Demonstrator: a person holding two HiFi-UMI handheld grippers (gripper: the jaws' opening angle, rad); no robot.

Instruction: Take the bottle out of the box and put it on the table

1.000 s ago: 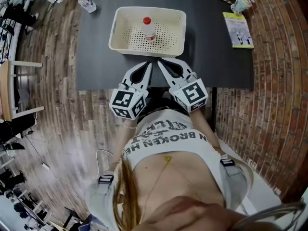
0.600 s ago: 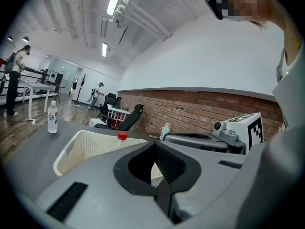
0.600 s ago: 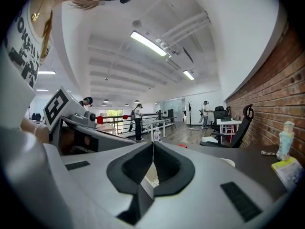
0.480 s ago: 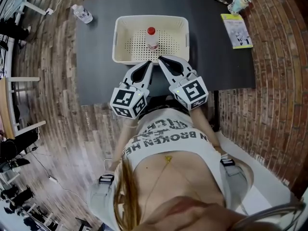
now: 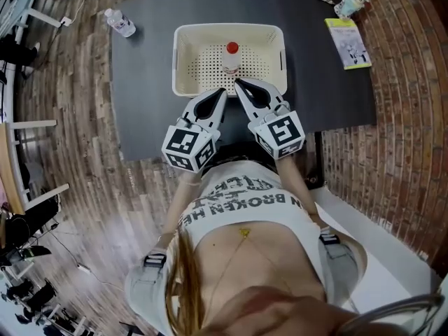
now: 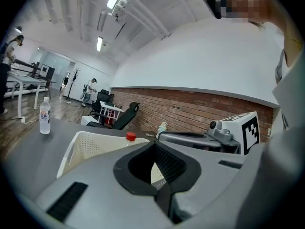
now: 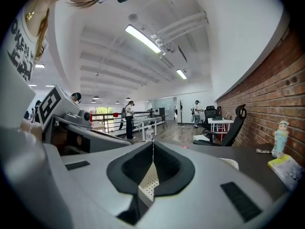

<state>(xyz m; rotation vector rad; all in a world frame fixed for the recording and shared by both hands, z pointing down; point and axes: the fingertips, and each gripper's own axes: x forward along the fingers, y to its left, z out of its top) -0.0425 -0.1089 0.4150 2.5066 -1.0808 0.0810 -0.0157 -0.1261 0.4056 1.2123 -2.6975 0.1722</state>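
Note:
A white perforated box (image 5: 185,61) stands on the dark table (image 5: 143,82). Inside it a clear bottle with a red cap (image 5: 231,56) stands upright near the middle. My left gripper (image 5: 222,91) and right gripper (image 5: 236,82) lie side by side, both shut and holding nothing. Their tips sit at the box's near rim, just short of the bottle. In the left gripper view the red cap (image 6: 130,136) shows over the box wall (image 6: 90,147), beyond the closed left gripper (image 6: 153,143). In the right gripper view the box's perforated wall (image 7: 148,185) shows behind the closed right gripper (image 7: 153,142).
A second water bottle (image 5: 120,22) stands at the table's far left corner. A booklet (image 5: 348,42) and a small figurine (image 5: 350,4) lie at the far right. The table's near edge runs just under the grippers. Office chairs and people are far behind.
Both grippers have moved forward together, from the table's near edge up to the box's near rim. Their jaws stayed shut. The bottle has not moved in the box.

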